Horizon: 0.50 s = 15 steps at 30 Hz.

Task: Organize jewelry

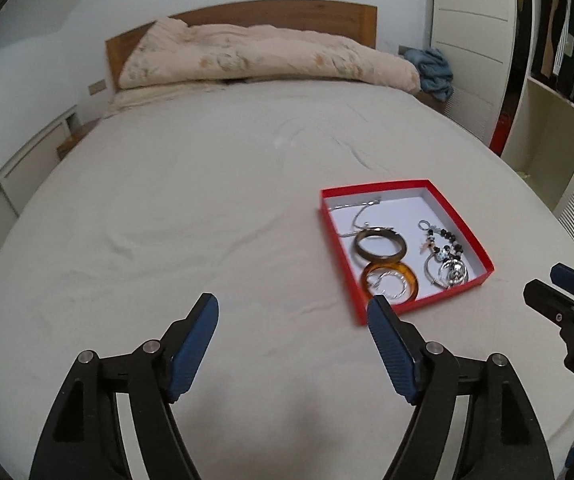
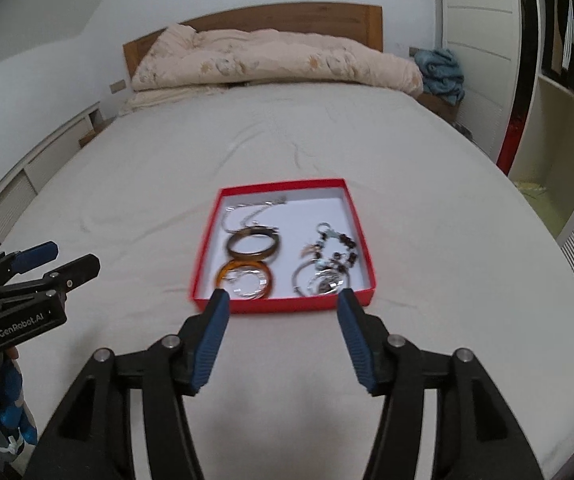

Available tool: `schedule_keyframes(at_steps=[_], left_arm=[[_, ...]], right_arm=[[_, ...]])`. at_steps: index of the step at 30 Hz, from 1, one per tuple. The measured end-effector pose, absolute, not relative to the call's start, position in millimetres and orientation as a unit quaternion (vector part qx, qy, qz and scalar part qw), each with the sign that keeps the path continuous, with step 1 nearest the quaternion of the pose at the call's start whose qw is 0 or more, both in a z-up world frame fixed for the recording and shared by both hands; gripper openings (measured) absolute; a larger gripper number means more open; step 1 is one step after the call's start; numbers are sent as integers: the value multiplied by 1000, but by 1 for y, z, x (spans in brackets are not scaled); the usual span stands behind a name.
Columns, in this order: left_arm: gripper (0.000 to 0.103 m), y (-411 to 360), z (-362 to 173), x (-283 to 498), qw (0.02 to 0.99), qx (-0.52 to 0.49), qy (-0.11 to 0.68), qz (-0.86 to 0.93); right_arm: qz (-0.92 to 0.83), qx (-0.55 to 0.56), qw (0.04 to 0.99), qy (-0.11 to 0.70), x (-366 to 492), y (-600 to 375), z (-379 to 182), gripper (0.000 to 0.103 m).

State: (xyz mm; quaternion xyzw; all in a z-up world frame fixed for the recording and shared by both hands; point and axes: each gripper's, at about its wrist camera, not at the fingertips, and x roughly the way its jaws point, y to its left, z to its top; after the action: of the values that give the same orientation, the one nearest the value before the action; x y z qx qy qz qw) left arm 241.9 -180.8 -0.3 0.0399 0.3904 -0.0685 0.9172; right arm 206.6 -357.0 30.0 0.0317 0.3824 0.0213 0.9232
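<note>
Dustbin-red tray (image 2: 283, 306) centred (right view), offset left

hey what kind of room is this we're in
A bedroom, most likely. There's a large bed with a wooden headboard and a rolled-up quilt at its far end, and an open wardrobe with hanging clothes to the right. A red box of jewelry sits on the bed.

Matt, softly creased cloth sheet (image 2: 127, 208) covers the bed. Shallow red box (image 2: 203, 256), apparently card, with a smooth white lining. Inside: a glossy amber bangle (image 2: 223, 270), probably plastic; a polished dark bangle (image 2: 233, 250); bright metal rings (image 2: 247, 282). Headboard (image 2: 287, 18) of satin brown wood; quilt (image 2: 271, 56) of puffy cloth. Ribbed blue pads (image 2: 211, 344) on matt black plastic arms.
</note>
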Motion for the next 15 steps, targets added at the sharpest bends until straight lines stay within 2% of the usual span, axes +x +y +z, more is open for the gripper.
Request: schedule_keyframes(at_steps=[5,15], left_arm=[[79,-146,16,200,921,36,384,-54],[85,-80,41,115,939,29,344,-3]], right_arm=[[32,19,928,372,172,-323,46,63],[39,10,936,350,106,-273,58,72]])
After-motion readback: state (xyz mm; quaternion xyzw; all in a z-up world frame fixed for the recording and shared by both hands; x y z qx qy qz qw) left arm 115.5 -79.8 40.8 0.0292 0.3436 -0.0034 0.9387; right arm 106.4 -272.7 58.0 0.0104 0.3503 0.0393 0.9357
